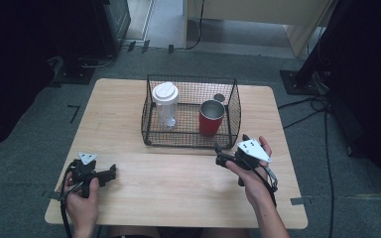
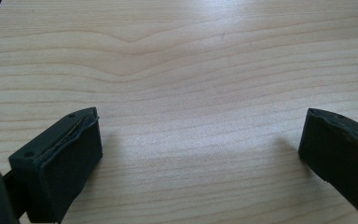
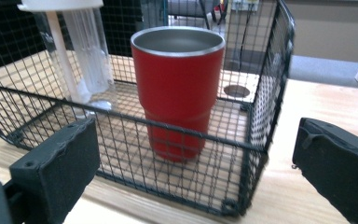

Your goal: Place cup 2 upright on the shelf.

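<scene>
Wooden surface carries a wire basket; right tongs, released like left tongs, approach the red cup, probably to lift it.

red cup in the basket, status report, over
Both grippers open, empty: left gripper, right gripper. Red cup upright in wire basket. Basket's near wall between right gripper and cup.

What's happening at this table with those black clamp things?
A person sits at a wooden table holding a two-jaw gripper in each hand. The right gripper, jaws open, points at a wire basket holding a red tumbler and a clear cup with a white lid, both upright. The left gripper, also open, sits low over bare wood near the table's front left. Nothing is gripped yet.
</scene>
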`<move>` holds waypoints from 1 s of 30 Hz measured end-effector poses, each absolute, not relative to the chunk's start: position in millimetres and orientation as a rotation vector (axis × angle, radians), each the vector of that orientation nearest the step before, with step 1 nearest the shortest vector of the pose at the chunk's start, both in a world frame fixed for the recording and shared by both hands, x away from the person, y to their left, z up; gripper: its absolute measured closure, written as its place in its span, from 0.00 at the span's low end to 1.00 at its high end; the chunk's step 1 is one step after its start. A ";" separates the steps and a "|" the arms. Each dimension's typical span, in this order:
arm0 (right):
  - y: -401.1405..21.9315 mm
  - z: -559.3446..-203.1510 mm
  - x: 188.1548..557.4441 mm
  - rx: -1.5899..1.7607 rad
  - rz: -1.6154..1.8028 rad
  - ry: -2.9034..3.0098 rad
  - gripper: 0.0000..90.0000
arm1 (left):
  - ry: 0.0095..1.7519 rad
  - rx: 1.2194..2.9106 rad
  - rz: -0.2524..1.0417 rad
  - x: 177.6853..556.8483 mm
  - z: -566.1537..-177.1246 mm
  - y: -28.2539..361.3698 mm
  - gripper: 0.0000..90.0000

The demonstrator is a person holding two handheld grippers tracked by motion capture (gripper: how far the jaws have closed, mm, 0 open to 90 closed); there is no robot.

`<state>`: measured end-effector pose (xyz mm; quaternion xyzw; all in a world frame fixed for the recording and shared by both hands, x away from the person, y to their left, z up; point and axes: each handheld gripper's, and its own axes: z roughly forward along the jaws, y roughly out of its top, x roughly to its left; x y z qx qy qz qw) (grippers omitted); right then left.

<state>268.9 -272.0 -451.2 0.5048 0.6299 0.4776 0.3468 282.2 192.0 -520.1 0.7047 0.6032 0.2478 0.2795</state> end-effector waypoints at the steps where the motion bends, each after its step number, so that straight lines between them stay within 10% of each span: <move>1: -274.3 -453.7 267.8 1.312 1.234 1.634 0.01 | 1.618 1.890 0.665 282.2 -520.1 192.0 0.00; 30: -334.1 -508.7 239.3 1.482 1.081 1.594 0.01 | 1.617 1.893 0.665 282.1 -520.1 192.2 0.00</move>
